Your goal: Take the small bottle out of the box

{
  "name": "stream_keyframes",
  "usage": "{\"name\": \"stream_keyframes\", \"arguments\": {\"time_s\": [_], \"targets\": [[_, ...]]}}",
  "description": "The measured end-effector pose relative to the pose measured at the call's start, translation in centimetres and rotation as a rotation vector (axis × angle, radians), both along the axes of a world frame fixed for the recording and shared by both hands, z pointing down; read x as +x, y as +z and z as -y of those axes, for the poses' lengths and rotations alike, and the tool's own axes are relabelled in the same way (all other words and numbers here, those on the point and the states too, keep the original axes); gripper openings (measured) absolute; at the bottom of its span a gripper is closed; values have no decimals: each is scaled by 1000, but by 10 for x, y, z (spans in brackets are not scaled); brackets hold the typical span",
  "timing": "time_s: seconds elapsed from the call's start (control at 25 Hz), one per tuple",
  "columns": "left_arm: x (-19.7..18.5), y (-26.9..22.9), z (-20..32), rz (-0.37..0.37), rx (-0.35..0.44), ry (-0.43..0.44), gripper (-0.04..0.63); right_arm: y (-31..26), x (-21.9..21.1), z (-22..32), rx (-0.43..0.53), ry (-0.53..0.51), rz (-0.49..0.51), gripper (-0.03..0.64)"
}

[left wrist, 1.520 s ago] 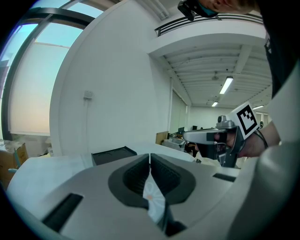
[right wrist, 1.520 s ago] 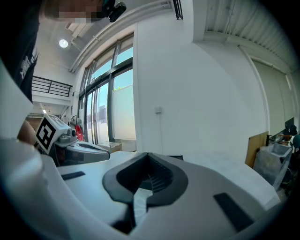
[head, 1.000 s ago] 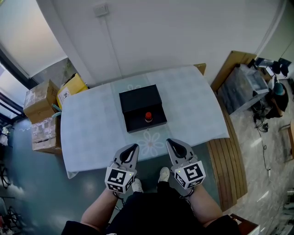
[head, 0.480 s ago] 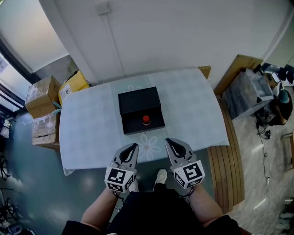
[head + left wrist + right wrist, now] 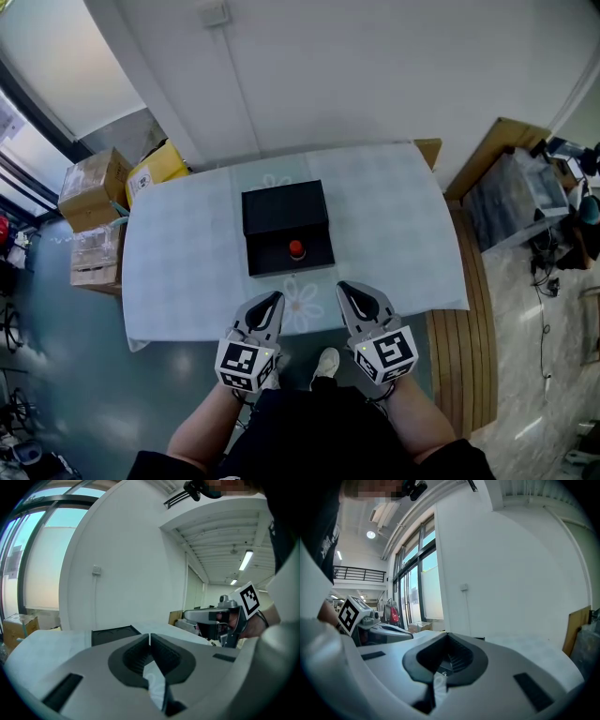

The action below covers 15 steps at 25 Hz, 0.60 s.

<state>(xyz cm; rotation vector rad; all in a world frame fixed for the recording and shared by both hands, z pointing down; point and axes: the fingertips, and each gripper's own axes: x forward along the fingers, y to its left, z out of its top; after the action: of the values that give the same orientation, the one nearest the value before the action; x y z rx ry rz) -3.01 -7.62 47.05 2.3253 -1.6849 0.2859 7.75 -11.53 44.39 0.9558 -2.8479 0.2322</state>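
An open black box lies in the middle of the table, its lid flipped back toward the wall. A small bottle with a red cap stands in the box's near half. My left gripper and right gripper hover side by side at the table's near edge, short of the box. Both are shut with nothing between the jaws. In the left gripper view the box shows past the closed jaws, with the right gripper off to the side.
A pale checked cloth with flower prints covers the table. Cardboard boxes and a yellow box are stacked on the floor at the left. A wooden bench and cluttered equipment stand at the right. A white wall runs behind the table.
The head view has shifted slightly, so the table and box sit a little lower and more to the left. Both grippers hold the same shut pose.
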Motion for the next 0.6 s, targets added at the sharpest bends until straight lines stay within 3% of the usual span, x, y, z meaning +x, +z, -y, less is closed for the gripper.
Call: {"name": "stream_keyframes", "arguments": {"time_s": [0.6], "targets": [[16, 1, 8, 12, -9, -63, 32, 0, 11, 8, -6, -65, 16, 23]]}}
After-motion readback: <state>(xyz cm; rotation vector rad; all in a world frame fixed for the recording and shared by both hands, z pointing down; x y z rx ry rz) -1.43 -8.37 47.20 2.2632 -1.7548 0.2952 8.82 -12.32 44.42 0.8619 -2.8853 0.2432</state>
